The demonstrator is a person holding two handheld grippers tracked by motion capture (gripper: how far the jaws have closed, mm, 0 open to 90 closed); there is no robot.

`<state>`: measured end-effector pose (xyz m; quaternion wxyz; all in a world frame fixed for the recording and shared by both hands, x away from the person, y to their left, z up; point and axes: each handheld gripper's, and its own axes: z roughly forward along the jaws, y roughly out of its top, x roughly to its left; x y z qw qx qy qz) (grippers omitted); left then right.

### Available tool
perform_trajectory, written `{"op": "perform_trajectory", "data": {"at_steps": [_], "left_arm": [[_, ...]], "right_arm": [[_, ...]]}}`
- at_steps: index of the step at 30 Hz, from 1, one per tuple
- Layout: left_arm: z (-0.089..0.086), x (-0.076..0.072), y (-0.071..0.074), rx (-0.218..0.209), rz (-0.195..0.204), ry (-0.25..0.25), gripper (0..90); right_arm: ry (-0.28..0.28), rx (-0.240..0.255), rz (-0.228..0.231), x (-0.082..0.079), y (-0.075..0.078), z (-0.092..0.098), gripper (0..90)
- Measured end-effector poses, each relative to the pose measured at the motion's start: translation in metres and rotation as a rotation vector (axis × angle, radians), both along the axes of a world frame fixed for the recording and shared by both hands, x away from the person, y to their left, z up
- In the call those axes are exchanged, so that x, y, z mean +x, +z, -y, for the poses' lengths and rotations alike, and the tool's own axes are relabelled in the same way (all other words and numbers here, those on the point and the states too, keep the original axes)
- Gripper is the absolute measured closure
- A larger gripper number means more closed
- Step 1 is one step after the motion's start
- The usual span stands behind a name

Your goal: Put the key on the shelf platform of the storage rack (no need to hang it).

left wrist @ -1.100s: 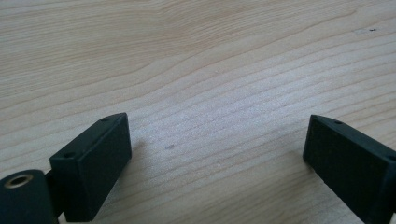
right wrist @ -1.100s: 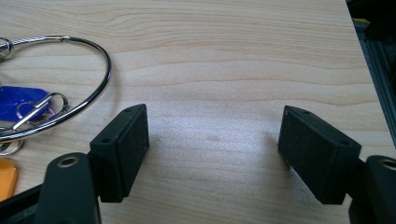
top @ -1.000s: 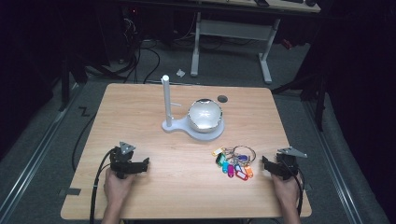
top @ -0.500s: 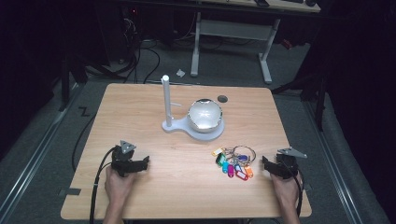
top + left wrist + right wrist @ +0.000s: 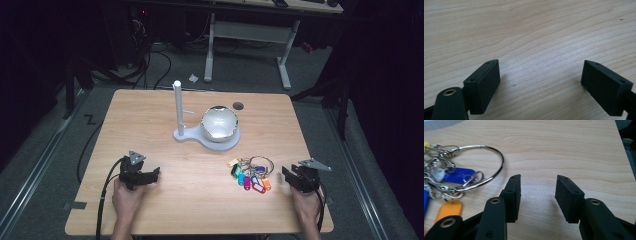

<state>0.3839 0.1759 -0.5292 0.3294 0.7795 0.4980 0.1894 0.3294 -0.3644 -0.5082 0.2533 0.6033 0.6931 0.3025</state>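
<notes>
Keys (image 5: 251,174) on a big metal ring (image 5: 489,167), with a bunch of coloured tags, sit on the wooden table (image 5: 150,130) just beside our right gripper (image 5: 291,178), off toward the middle of the table. Through the right gripper view the ring lies just left of the jaws, not touching them. Our right gripper (image 5: 537,195) has just been closing its jaws, with a clear gap left and only bare wood between them. Our left gripper (image 5: 150,176) rests well apart from the keys, jaws spread wide over plain tabletop (image 5: 529,37). Beyond both, a white stand (image 5: 178,112) with a shiny dome (image 5: 219,122).
</notes>
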Motion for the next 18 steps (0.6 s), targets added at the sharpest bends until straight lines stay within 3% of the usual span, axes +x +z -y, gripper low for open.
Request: {"op": "perform_trajectory", "data": {"at_steps": [8, 13, 18], "left_arm": [[0.000, 0.000, 0.000, 0.000, -0.001, 0.000, 16.2], [0.000, 0.000, 0.000, 0.000, 0.000, 0.002, 16.3], [0.000, 0.000, 0.000, 0.000, 0.000, 0.003, 16.3]], "right_arm": [[0.041, 0.009, -0.006, 0.000, 0.005, -0.003, 60.4], [0.075, 0.025, 0.020, 0.002, 0.013, -0.008, 61.4], [0.154, 0.042, 0.036, 0.002, 0.022, -0.023, 61.8]]}}
